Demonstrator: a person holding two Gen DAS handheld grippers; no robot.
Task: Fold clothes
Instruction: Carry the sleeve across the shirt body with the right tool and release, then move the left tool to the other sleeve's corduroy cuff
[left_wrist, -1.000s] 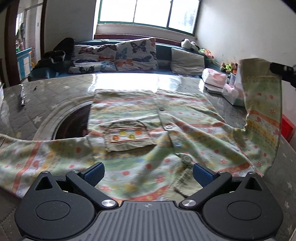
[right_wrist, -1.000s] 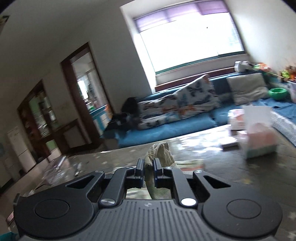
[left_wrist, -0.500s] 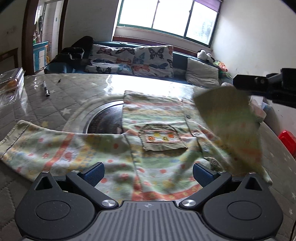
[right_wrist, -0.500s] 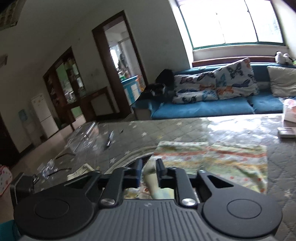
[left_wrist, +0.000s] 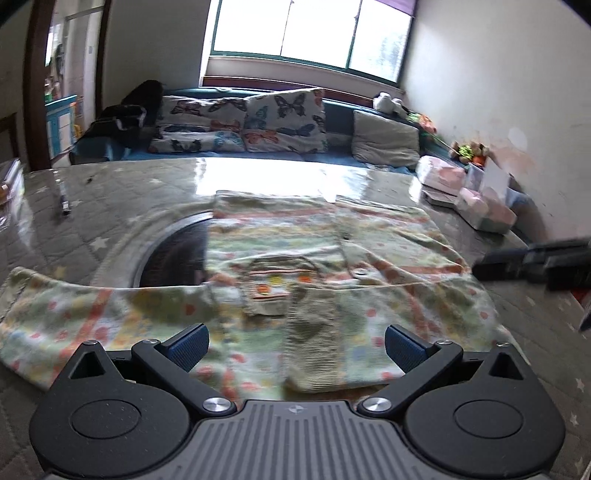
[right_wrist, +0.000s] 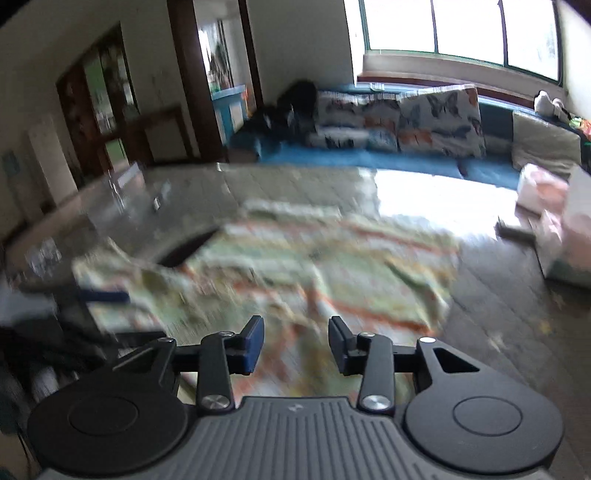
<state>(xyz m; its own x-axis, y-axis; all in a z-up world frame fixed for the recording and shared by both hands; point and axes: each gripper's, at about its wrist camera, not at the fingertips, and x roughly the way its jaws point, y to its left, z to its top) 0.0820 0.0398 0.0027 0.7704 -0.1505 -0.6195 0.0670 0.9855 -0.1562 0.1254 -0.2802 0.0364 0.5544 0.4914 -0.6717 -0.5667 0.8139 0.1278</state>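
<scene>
done: right sleeve of green floral button-up cotton shirt (left_wrist: 317, 266) folded in, lower centre
left: left sleeve, body
left gripper (left_wrist: 296, 349): apart, empty
right gripper (right_wrist: 296, 345): opening, nothing between

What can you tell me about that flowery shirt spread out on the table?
The shirt is soft, pale green cloth printed with small flowers and orange-pink stripes. It lies front up on the quilted table, partly covering a dark round opening in it. It has a button placket down the middle and a patch chest pocket. One sleeve stretches out flat to the left; the other sleeve is folded across the front, its plain underside showing. Neither gripper touches it.
</scene>
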